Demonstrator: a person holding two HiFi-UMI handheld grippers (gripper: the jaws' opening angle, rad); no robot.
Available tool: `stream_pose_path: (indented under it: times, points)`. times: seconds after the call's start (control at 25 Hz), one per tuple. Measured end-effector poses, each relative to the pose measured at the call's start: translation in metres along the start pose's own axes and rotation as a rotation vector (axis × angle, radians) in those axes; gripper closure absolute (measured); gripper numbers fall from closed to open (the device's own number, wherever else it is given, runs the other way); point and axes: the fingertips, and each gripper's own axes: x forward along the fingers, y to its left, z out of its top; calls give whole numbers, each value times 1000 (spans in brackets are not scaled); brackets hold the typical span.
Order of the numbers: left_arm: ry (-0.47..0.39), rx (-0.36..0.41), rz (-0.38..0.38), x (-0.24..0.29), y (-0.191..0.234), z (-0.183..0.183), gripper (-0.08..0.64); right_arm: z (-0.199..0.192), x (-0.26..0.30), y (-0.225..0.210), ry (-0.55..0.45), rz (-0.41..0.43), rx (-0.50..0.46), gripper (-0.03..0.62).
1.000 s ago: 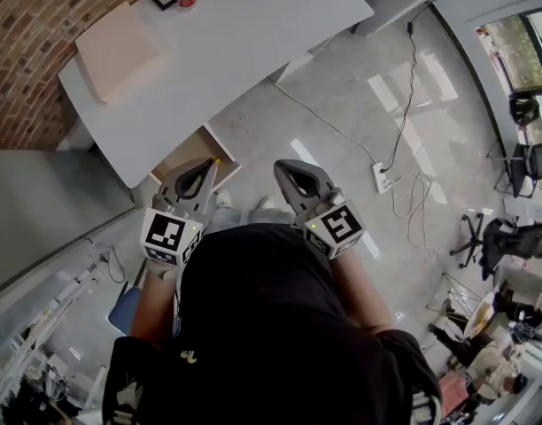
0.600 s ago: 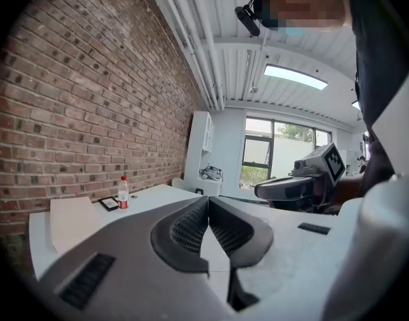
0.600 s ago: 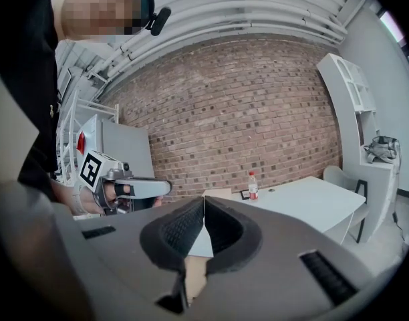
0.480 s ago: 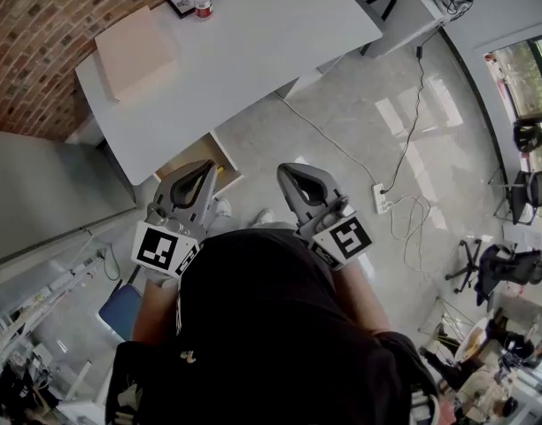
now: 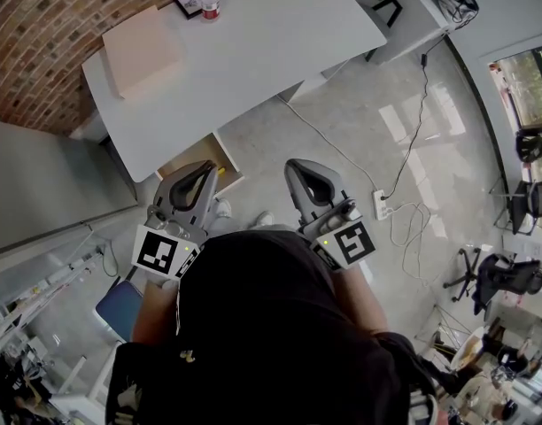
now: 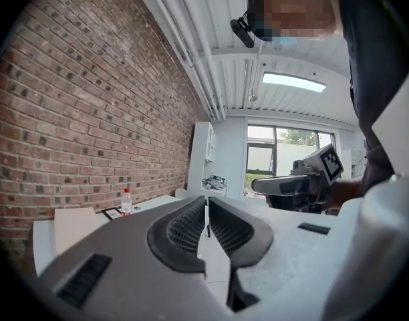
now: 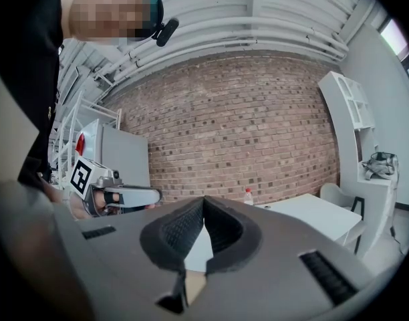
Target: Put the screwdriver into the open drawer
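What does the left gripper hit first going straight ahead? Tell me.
Probably the edge of the white table ahead of the left gripper; it may instead pass above the tabletop, since depth is unclear.

Your drawer (image 5: pixel 189 153) stands pulled open, tan floor showing, just beyond the tip of your left claw (image 5: pixel 206 168), which partly covers it. A yellow sliver (image 5: pixel 220 171) lies right of that tip, possibly the screwdriver, but too small to tell.

Bright, even daylight all round. The window (image 6: pixel 285 154) and ceiling light (image 6: pixel 295 81) blow out a bit, and the glossy floor (image 5: pixel 399 124) shows glare patches. Heavy fisheye bending, black corners in both gripper views, nearest foreground maybe slightly soft.
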Motion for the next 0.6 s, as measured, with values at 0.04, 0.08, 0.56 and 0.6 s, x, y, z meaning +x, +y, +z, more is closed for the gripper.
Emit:
stream_pose_path:
  times: [0.04,0.08,0.56,0.6]
  points:
    - [2,-2,2,0,0,-1,554,1,-2,-1,-7,-8,0,581]
    - [6,-3,2,0,-1,-2,554,2,-3,-2,-15,-9,1,581]
    - [40,32,-30,0,-16,-7,554,-3,-18,4,5,-7,-38,581]
    - [44,38,-33,-1,-17,-8,554,-4,-19,4,7,-10,-35,581]
